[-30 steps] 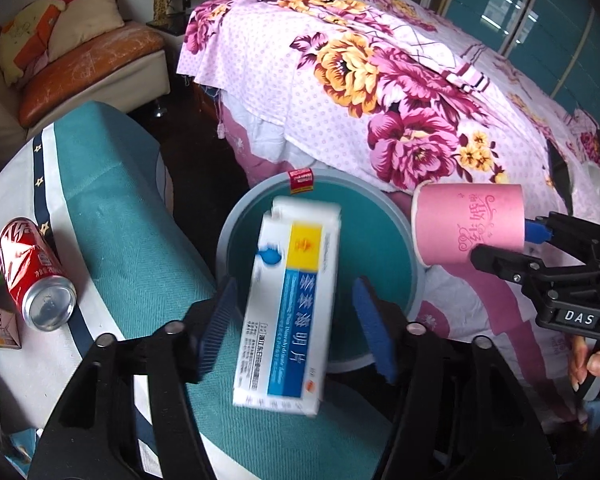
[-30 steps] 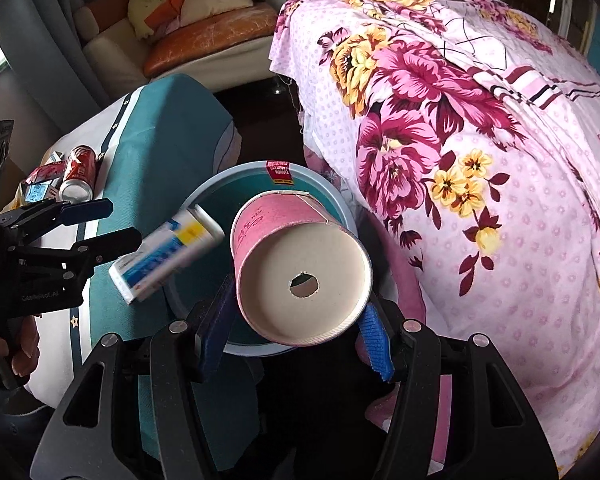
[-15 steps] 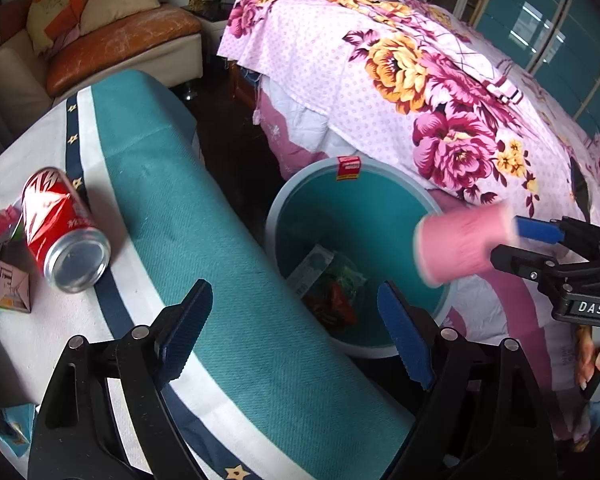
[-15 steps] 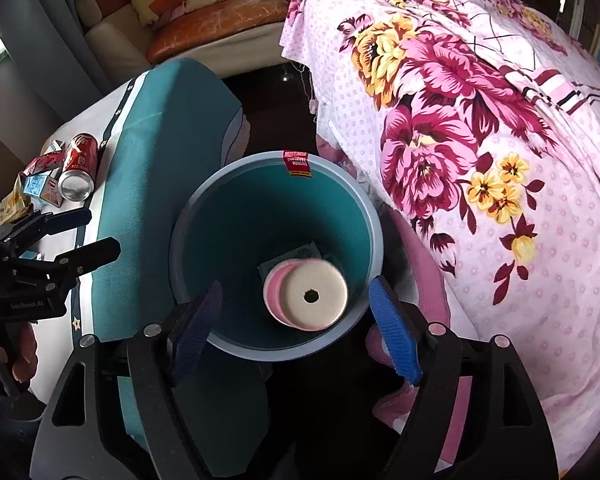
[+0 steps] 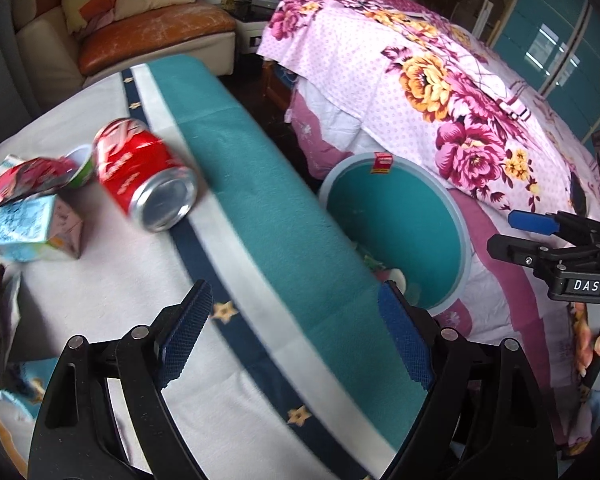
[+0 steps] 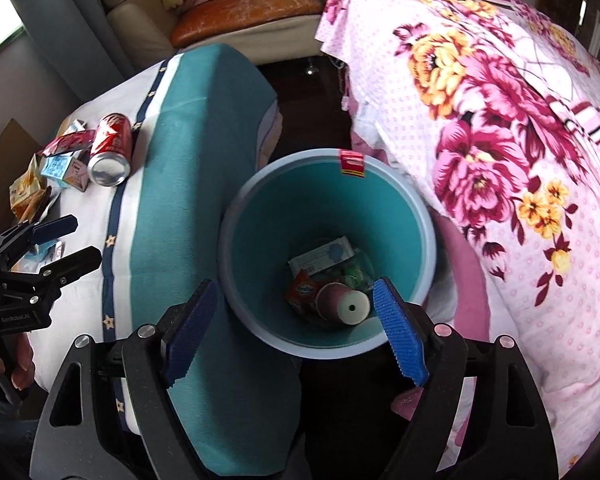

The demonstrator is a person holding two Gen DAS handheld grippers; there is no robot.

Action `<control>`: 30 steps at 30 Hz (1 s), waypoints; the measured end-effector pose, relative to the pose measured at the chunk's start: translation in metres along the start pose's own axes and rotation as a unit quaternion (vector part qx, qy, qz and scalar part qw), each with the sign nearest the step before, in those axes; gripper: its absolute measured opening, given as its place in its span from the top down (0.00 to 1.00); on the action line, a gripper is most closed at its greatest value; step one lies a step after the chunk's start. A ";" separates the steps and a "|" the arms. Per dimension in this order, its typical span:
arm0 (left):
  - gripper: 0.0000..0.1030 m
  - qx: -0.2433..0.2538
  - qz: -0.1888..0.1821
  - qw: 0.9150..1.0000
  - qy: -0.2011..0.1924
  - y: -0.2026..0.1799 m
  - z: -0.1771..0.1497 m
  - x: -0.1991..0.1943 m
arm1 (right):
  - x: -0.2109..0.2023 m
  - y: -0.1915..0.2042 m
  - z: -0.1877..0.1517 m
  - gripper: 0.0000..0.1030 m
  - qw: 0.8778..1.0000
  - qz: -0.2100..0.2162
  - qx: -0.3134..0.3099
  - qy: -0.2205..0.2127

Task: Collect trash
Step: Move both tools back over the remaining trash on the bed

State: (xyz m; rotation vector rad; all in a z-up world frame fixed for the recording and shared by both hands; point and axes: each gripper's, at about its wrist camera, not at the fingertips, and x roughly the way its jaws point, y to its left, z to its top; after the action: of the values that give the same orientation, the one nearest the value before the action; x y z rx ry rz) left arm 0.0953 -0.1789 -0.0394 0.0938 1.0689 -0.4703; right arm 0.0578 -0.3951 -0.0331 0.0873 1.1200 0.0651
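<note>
Above the bin (image 6: 428, 216), the right hand-held gripper (image 6: 296, 312) hangs wide and empty; the left hand-held gripper (image 5: 296, 316) likewise gapes.

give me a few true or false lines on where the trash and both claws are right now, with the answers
1. The pink paper cup lies inside the teal bin. True.
2. The right claw is shut on the cup. False: it is open and empty, above the bin.
3. The red soda can lies on its side on the table. True.
4. The left claw holds a medicine box. False: it is open and holds nothing; a white and blue box lies in the bin.
5. The bin stands on top of the table. False: it stands lower, between the table and the floral-covered bed.
6. A light blue carton lies on the table next to the can. True.
</note>
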 end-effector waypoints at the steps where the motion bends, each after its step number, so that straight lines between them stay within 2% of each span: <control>1: 0.17 -0.004 0.004 1.000 -0.002 0.006 -0.003 -0.005 | 0.000 0.008 0.001 0.26 1.000 0.002 -0.006 0.000; 10: 0.17 -0.052 0.038 0.997 -0.033 0.071 -0.028 -0.059 | 0.003 0.073 0.007 0.26 0.998 0.016 -0.055 0.008; 18: 0.17 -0.104 0.087 0.989 -0.058 0.146 -0.057 -0.105 | 0.007 0.135 0.009 0.26 0.994 0.024 -0.107 0.016; 26: 0.17 -0.169 0.117 0.976 -0.068 0.218 -0.088 -0.128 | 0.017 0.204 0.005 0.25 0.983 0.032 -0.175 0.034; 30: 0.17 -0.183 0.122 0.974 -0.057 0.243 -0.100 -0.125 | 0.022 0.234 0.003 0.26 0.978 0.035 -0.202 0.039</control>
State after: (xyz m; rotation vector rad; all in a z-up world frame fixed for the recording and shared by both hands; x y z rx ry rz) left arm 0.0650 0.1096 -0.0168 -0.1265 0.9992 -0.0505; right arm 0.0682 -0.1603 -0.0269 -0.2410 1.1626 0.3590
